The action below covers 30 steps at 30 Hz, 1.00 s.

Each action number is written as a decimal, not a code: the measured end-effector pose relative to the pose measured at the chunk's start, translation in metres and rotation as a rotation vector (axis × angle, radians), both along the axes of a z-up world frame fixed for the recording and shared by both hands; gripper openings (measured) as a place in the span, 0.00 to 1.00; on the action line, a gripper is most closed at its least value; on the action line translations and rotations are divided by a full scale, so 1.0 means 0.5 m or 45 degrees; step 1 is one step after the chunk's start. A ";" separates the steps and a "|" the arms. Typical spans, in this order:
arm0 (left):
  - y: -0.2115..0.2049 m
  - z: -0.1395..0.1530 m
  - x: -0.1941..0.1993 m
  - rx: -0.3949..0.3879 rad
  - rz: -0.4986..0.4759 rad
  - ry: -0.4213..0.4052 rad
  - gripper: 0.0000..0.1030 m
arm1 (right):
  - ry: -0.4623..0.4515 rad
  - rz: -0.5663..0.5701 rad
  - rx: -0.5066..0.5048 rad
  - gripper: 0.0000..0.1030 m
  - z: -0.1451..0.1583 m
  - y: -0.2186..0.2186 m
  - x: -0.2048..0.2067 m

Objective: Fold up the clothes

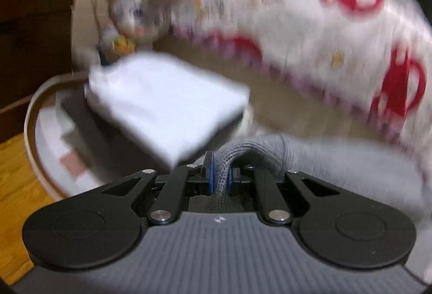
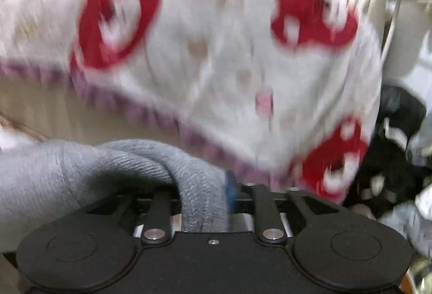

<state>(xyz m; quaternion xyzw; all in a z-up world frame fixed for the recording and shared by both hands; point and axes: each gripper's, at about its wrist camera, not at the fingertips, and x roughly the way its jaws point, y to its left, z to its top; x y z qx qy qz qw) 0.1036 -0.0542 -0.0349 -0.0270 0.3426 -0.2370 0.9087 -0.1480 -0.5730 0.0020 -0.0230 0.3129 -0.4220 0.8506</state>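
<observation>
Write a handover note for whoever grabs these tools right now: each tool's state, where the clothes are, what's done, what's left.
Left tool: shut on the ribbed edge of the grey knitted garment.
Right tool: the same grey knit lies between its jaws; blur hides whether the pads press.
White folded cloth: lies ahead of the left tool.
White blanket with red prints: behind.
Left: fold the grey knit.

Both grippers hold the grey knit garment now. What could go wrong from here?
1. The right gripper holds a thick bunched fold of the grey knit garment; the fold may slip out.
2. The left gripper pinches only a narrow edge, which might pull free.
3. The garment may brush the folded white cloth nearby and disturb it.
</observation>
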 end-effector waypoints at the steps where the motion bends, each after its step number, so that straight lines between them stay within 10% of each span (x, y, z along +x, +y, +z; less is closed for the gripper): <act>1: -0.019 -0.028 0.000 0.105 -0.024 0.053 0.12 | 0.032 -0.006 0.070 0.52 -0.033 -0.020 0.003; 6: -0.063 -0.095 -0.020 0.186 -0.088 0.218 0.12 | 0.085 -0.052 0.415 0.52 -0.176 -0.015 -0.017; 13: -0.094 -0.057 -0.094 0.075 -0.229 0.180 0.24 | -0.082 0.244 0.690 0.53 -0.200 0.131 -0.048; 21: -0.184 -0.067 -0.219 0.073 -0.636 0.142 0.41 | 0.132 0.833 0.621 0.58 -0.203 0.314 -0.040; 30: -0.324 -0.180 -0.282 0.313 -0.822 0.260 0.45 | 0.291 0.842 0.490 0.64 -0.289 0.365 0.005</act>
